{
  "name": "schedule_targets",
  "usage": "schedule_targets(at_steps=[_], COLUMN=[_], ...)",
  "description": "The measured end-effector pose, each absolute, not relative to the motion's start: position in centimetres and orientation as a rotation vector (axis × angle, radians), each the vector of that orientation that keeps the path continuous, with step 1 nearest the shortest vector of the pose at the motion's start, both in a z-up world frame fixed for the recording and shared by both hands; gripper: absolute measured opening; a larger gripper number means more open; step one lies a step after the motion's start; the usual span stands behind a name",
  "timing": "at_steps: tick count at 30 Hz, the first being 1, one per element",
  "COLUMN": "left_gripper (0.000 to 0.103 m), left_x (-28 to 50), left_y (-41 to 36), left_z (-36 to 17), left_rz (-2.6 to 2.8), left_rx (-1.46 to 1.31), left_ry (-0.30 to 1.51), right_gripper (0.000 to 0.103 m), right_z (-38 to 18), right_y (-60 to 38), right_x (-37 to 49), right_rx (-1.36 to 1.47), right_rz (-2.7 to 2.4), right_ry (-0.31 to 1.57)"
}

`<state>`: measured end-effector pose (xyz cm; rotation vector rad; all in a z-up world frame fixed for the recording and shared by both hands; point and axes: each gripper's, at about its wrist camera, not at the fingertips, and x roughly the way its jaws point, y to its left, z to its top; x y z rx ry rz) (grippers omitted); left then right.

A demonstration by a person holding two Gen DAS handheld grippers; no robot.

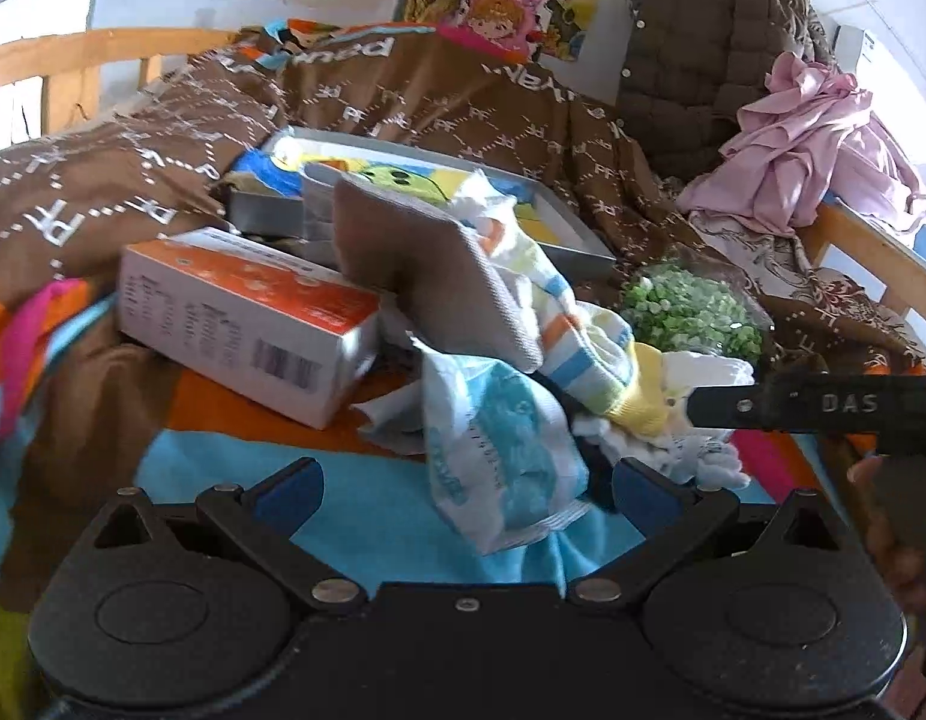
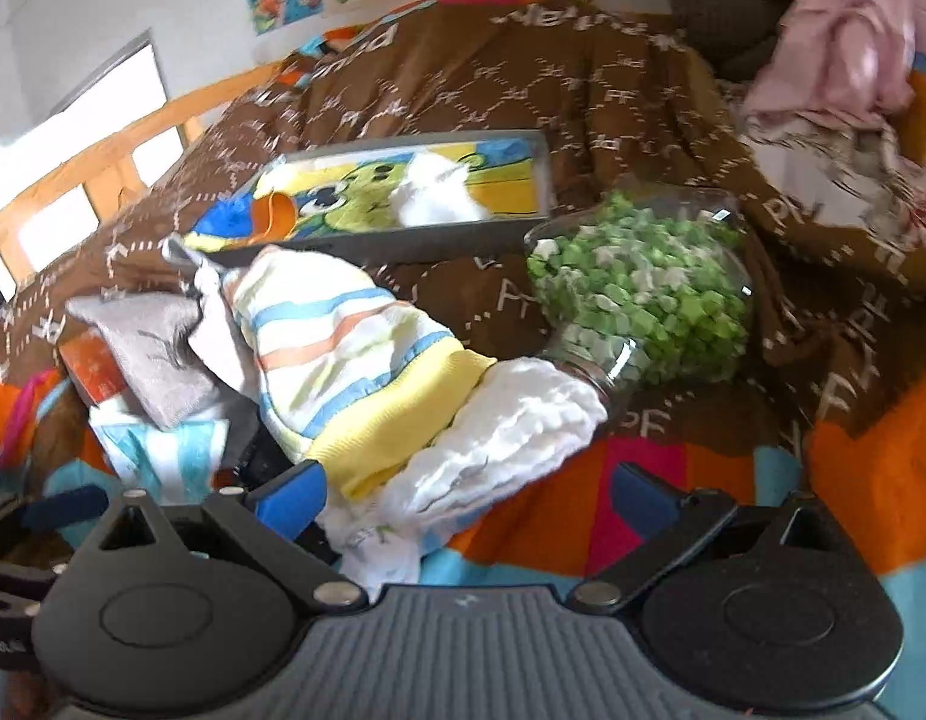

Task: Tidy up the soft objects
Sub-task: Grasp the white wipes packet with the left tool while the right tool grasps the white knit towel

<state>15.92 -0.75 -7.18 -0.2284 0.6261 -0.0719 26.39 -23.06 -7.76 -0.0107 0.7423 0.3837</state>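
Big brown blanket [image 1: 438, 102] covers the bed, grey tray [image 2: 402, 240] on it. The soft pile, striped cloth [image 2: 342, 348] and white cloth [image 2: 511, 420], lies before both grippers. Left gripper [image 1: 463, 492] and right gripper [image 2: 469, 492] both gape wide, holding nothing.

An orange-and-white box [image 1: 240, 324] lies near a glass jar [image 2: 643, 294] of green pieces.

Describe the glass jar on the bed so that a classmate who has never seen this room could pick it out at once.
Start at the brown patterned blanket covering the bed, then find the grey tray lying on it. Right of the tray lies a clear glass jar on its side. It alone is hard, transparent and packed with small green and white pieces.
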Motion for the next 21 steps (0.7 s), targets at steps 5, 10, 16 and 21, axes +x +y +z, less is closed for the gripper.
schedule_targets(at_steps=[5, 10, 16, 21], left_gripper=[0.102, 0.102, 0.101, 0.1], left_x=[17.2, 17.6, 18.0, 18.0], left_y=[-1.3, -1.7, -2.2, -2.2], left_z=[-7.8, -8.4, -8.9, -9.3], left_rz=[-0.111, -0.125, -0.144, -0.156], left_rx=[-0.242, -0.249, -0.243, -0.265], left_ry=[0.641, 0.633, 0.629, 0.632], right_gripper=[0.1, 0.096, 0.084, 0.081], right_z=[-8.8, -9.4, -9.3, -9.8], right_y=[-23.3, -23.3, -23.7, -24.4], right_x=[28.0, 28.6, 28.9, 29.4], right_rx=[0.045, 0.086, 0.155, 0.264], right_rz=[0.432, 0.471, 0.493, 0.503], right_ry=[0.798, 0.826, 0.837, 0.894])
